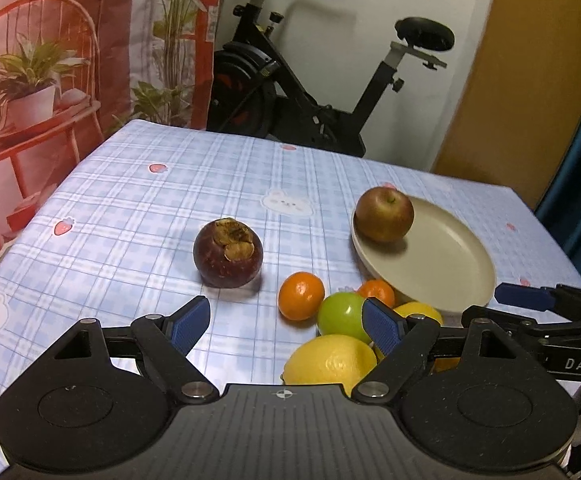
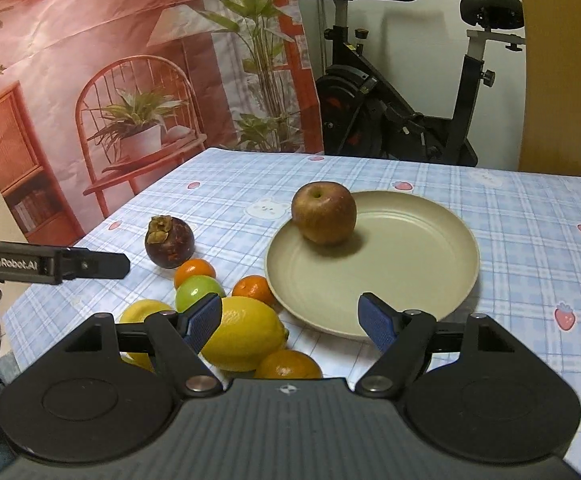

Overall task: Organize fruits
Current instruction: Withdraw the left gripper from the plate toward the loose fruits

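Note:
A red-brown apple sits on the beige plate, near its far left rim; both also show in the left wrist view, the apple and the plate. A dark mangosteen stands alone on the cloth. Next to the plate lie tangerines, a green apple and lemons. My left gripper is open and empty above the cloth, before the mangosteen. My right gripper is open and empty above the plate's near rim and a lemon.
The table has a blue checked cloth. An exercise bike stands behind the far edge. A printed backdrop hangs at the left. The left gripper's finger shows at the left of the right wrist view.

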### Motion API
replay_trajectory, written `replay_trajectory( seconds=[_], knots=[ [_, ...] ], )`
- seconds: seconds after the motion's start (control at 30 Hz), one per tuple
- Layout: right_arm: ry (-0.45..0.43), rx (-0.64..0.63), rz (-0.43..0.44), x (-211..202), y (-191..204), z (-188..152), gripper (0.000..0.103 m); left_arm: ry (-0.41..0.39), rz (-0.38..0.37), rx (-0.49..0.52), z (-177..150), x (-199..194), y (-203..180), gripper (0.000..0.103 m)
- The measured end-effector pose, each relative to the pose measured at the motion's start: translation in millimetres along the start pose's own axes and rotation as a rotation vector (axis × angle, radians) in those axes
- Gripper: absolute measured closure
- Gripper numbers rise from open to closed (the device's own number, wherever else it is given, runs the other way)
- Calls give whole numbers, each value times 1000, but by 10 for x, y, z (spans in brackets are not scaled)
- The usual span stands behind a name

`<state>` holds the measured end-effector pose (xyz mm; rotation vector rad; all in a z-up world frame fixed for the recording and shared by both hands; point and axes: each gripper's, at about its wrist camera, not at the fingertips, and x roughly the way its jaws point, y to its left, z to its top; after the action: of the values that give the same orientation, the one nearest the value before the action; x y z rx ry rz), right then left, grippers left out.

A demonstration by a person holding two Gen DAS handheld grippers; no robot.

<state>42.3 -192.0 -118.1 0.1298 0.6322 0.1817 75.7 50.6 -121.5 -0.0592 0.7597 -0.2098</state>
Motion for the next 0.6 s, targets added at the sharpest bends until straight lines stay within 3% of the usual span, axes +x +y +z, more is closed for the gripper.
replay_trajectory(
  seconds=[0.1,0.3,0.47,0.6],
  knots=[
    [7,-10,30,8,60,-13,26,26,8,-4,1,20,31,18],
    [21,-92,49,56,206,-29,26,67,-55,-106,-8,1,193,18],
    [37,-88,55,117,203,-52,27,66,-116,-101,-30,-1,159,20],
    [48,-97,50,163,210,-73,27,50,-159,-60,-1,26,49,29]
  ],
)
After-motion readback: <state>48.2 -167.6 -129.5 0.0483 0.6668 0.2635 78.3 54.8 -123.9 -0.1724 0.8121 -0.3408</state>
